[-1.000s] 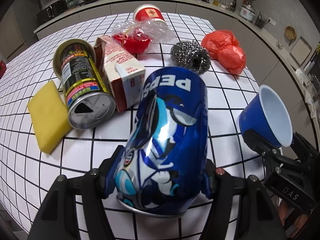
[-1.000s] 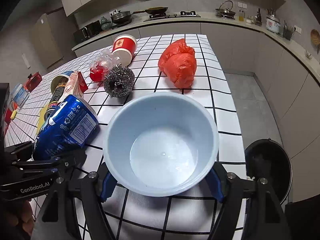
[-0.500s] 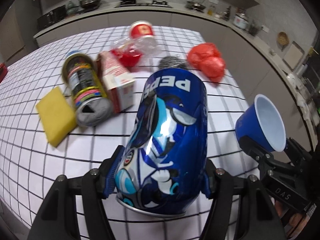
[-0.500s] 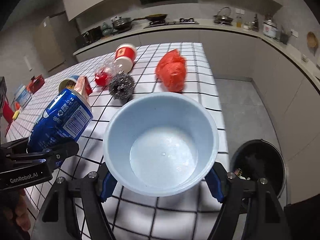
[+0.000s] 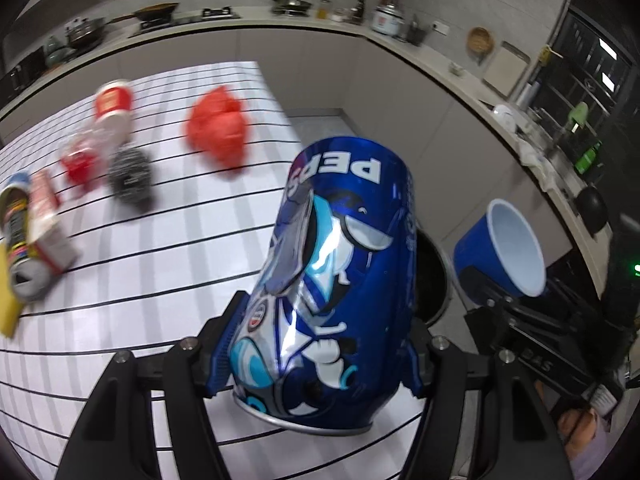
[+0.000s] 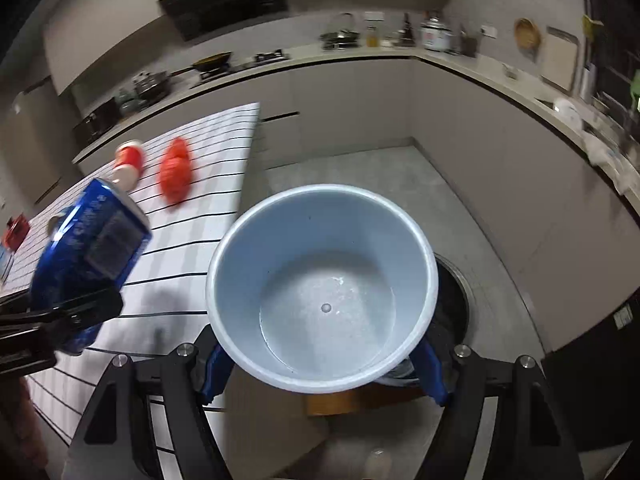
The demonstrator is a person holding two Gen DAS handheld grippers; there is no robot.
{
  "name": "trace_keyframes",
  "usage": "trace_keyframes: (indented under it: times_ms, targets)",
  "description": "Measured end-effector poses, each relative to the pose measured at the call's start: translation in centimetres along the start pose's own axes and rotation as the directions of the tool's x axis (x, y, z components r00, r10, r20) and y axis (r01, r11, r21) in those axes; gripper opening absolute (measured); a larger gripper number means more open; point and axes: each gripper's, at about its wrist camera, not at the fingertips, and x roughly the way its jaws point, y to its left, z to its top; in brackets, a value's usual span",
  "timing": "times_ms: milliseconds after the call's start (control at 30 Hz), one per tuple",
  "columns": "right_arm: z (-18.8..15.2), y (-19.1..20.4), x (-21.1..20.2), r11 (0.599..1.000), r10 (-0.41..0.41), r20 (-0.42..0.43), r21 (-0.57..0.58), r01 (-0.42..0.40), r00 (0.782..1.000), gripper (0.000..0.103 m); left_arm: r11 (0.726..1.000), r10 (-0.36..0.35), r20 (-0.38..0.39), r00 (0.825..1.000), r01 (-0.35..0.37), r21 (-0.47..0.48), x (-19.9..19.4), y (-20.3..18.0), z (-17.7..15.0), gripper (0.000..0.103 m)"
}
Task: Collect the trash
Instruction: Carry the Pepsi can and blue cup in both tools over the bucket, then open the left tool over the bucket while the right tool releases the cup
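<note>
My left gripper [image 5: 316, 364] is shut on a dented blue Pepsi can [image 5: 332, 280] and holds it in the air past the table's right edge. The can also shows in the right wrist view [image 6: 88, 248]. My right gripper [image 6: 320, 364] is shut on a blue paper cup [image 6: 320, 288], its open mouth facing the camera; the cup shows in the left wrist view [image 5: 504, 248] too. A round black trash bin [image 6: 452, 304] stands on the floor under the cup, and part of it shows behind the can [image 5: 430, 280].
On the white gridded table [image 5: 160, 264] lie a red plastic bag [image 5: 218, 132], a steel scourer [image 5: 130, 178], a red-and-white cup [image 5: 114, 110], a crumpled clear bottle [image 5: 78, 156], a carton [image 5: 46, 216], a tin [image 5: 18, 240] and a yellow sponge [image 5: 6, 292]. Kitchen counters ring the room.
Both grippers have swung right, off the table toward the floor bin, carrying the can and the cup. The table items have slid to the left of both views.
</note>
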Motion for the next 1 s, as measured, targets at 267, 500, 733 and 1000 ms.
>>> trace_keyframes:
  times_ms: [267, 500, 733, 1000]
  targets:
    - [1.2, -10.9, 4.5, 0.998, 0.017, -0.089, -0.053, -0.022, 0.996, 0.076, 0.998, -0.023, -0.041, 0.999, 0.021, -0.060, 6.1, -9.6, 2.0, 0.066]
    - [-0.2, -14.9, 11.6, 0.991, 0.072, -0.208, -0.093, -0.093, 0.975, 0.076, 0.980, 0.061, -0.114, 0.992, -0.081, -0.180, 14.7, -11.5, 0.7, 0.066]
    - [-1.4, -16.4, 17.4, 0.983, 0.111, -0.304, -0.106, -0.149, 0.946, 0.077, 0.963, 0.115, -0.199, 0.973, -0.158, -0.218, 22.0, -11.9, 0.0, 0.067]
    - [-2.5, -16.5, 21.4, 0.973, 0.067, -0.394, -0.176, -0.147, 0.917, 0.077, 0.954, 0.117, -0.325, 0.938, -0.198, -0.226, 26.6, -10.9, -0.3, 0.071]
